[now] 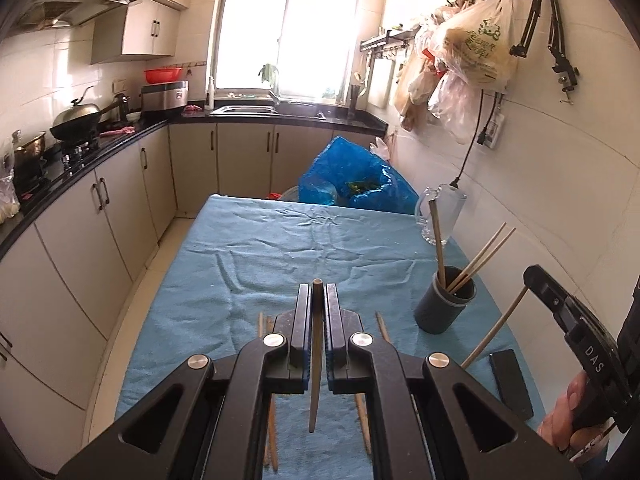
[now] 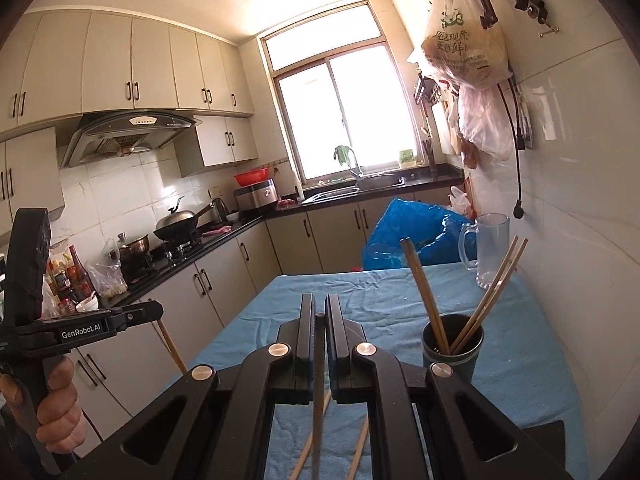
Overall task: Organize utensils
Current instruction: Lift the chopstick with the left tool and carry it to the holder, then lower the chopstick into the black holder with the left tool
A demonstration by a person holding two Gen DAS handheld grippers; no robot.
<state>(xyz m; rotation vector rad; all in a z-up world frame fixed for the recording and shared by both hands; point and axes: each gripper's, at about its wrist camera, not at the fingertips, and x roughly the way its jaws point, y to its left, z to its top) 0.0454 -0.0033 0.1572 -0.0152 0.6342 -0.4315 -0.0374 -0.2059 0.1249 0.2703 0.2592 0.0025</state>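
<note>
My left gripper (image 1: pixel 318 289) is shut on a wooden chopstick (image 1: pixel 316 360), which runs back between the fingers above the blue cloth. My right gripper (image 2: pixel 320 305) is likewise shut on a chopstick (image 2: pixel 319 400). A dark grey holder cup (image 1: pixel 444 302) (image 2: pixel 452 346) stands on the cloth to the right of both grippers, with three chopsticks leaning in it. From the left wrist view the right gripper (image 1: pixel 534 280) shows beside the cup, its chopstick (image 1: pixel 496 324) slanting down. The left gripper (image 2: pixel 156 310) appears at the left of the right wrist view. Loose chopsticks (image 1: pixel 382 326) (image 2: pixel 312 440) lie under the grippers.
A blue cloth (image 1: pixel 280 240) covers the table. A glass mug (image 1: pixel 440 212) stands at the far right corner by the tiled wall, and a black phone (image 1: pixel 510 384) lies near the cup. A blue plastic bag (image 1: pixel 356 184) sits beyond the table. Kitchen cabinets (image 1: pixel 80 240) run along the left.
</note>
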